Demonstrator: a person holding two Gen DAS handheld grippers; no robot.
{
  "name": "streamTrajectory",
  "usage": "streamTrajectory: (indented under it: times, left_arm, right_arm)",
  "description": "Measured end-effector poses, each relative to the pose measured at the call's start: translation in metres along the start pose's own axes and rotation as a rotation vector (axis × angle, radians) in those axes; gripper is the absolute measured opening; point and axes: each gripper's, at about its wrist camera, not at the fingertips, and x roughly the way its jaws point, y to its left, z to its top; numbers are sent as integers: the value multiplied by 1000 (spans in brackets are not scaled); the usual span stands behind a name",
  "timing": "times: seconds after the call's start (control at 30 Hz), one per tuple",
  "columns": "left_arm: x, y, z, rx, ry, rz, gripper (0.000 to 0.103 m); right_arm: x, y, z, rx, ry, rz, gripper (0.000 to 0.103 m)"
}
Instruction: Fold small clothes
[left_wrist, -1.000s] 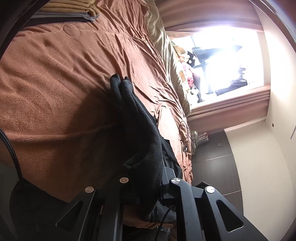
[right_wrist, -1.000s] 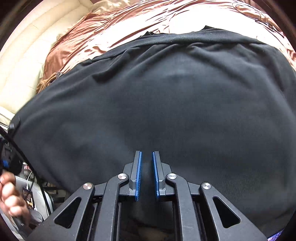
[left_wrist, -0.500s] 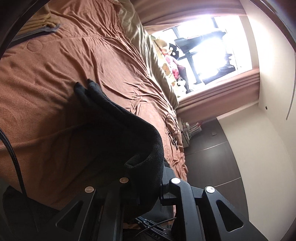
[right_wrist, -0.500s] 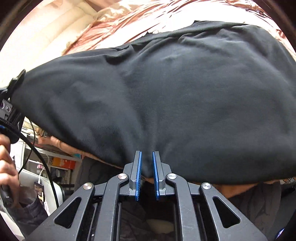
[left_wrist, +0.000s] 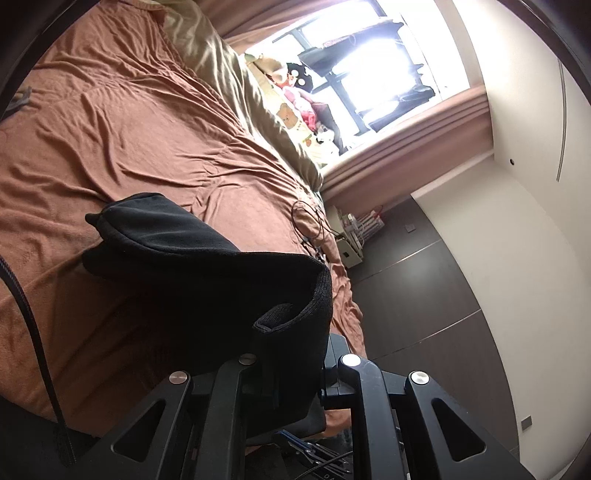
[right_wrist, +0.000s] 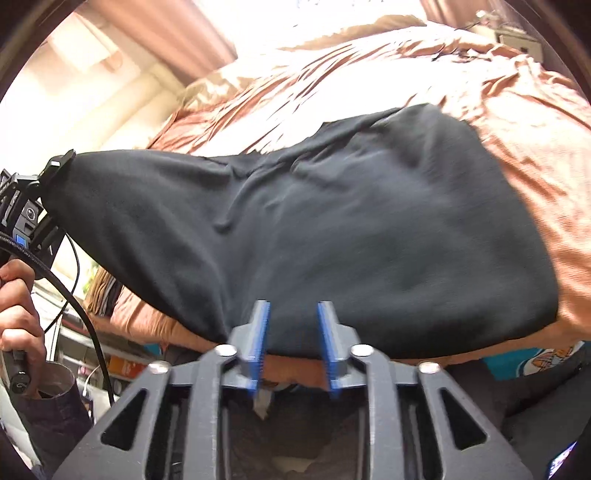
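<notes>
- Bed (left_wrist: 110, 147): covered by a rumpled rust-brown blanket, with a pale olive pillow (left_wrist: 236, 85) along the edge nearest the bright window (left_wrist: 369, 62); a thin black cable (left_wrist: 306, 221) lies looped on the blanket near the far corner.
- Black garment (right_wrist: 332, 229): spread over the near edge of the bed, one corner lifted clear of the blanket toward the left, the rest draped flat with its hem along the bed's edge.
- Left gripper (left_wrist: 291, 354): pinches a ribbed hem of the black garment, its jaws pressed nearly together on the cloth; in the right wrist view it shows at the raised corner, gripped by a hand (right_wrist: 18, 306) with a dark sleeve.
- Right gripper (right_wrist: 291, 332): blue-padded jaws opening, spread apart over the garment's hem; the pads do not press on the cloth.
</notes>
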Motion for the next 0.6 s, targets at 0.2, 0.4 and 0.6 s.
streamTrajectory:
  times: [0.2,0.4,0.6]
  left_arm:
    - [29,-34,-5,58,50,-18,14]
    - [61,-57,-14,99,105,-32,14]
    - [101,-74,-29,128,173,-33,14]
  right_arm:
    - [-30,-20,-10,18,-56,3,45]
    - [-52,-50,-10,65,-87,-1,45]
    - [-67,-83,-15,126,-105,-13,45]
